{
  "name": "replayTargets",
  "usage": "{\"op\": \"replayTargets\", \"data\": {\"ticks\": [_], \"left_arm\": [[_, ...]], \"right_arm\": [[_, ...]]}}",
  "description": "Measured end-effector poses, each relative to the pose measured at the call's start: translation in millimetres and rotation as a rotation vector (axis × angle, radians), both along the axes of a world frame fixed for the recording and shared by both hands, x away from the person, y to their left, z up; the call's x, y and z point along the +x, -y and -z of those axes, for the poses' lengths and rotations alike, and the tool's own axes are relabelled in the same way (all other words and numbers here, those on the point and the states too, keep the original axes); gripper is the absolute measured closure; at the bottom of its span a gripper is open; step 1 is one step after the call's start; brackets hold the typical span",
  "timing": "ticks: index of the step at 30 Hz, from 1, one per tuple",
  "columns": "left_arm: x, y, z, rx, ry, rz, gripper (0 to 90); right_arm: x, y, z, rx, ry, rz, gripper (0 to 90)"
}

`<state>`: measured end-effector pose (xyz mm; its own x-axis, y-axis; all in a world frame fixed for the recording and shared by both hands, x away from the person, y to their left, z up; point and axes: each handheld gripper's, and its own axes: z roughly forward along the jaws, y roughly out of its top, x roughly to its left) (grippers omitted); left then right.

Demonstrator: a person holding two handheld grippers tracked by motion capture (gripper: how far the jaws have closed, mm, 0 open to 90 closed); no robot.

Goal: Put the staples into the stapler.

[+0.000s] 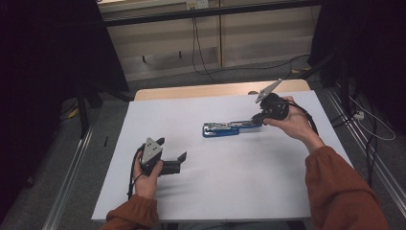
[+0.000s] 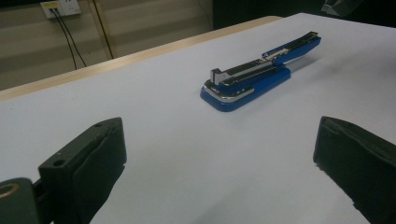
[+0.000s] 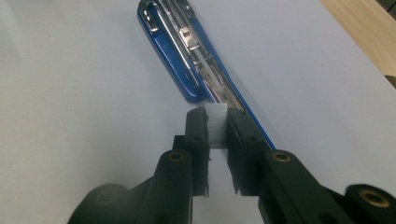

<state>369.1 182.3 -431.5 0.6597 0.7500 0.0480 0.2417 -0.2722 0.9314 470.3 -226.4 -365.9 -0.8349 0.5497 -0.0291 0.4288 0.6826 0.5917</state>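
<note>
On the white table (image 1: 215, 191), the stapler (image 1: 221, 128) lay opened near the far edge, the right gripper (image 3: 216, 126) pinching a staple strip (image 3: 215, 126) not yet loaded, the left gripper (image 2: 219, 154) agape.

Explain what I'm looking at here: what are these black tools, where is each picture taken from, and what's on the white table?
A person sits at a table covered in white and holds a two-jaw tool in each hand. The high view looks down from above the person; the other two come from cameras riding on each tool, looking along its black jaws.

The left hand-held gripper rests near the table's left side with its jaws wide apart and nothing between them.

The right hand-held gripper is closed on a small silvery strip of staples, held just above a blue stapler.

That stapler lies near the middle of the table, swung open so that its metal staple channel shows. The work appears to be loading staples into it.
</note>
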Motion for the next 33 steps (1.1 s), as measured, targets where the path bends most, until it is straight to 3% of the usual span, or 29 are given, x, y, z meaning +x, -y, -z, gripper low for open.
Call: {"op": "replayTargets", "data": {"ticks": [10,13,33], "left_arm": [[-0.2,0.3,-0.4,-0.011,0.005,0.002,2.6],[-0.1,0.4,-0.4,-0.012,0.004,0.002,2.6],[-0.7,-0.5,-1.5,-0.014,0.003,0.008,2.6]], "right_arm": [[3.5,-10.1,-5.7,0.012,0.023,-0.025,79.5],[3.9,-9.2,-7.6,0.035,0.034,-0.024,79.4],[11.0,-33.0,-10.2,0.029,0.052,-0.075,79.4]]}}
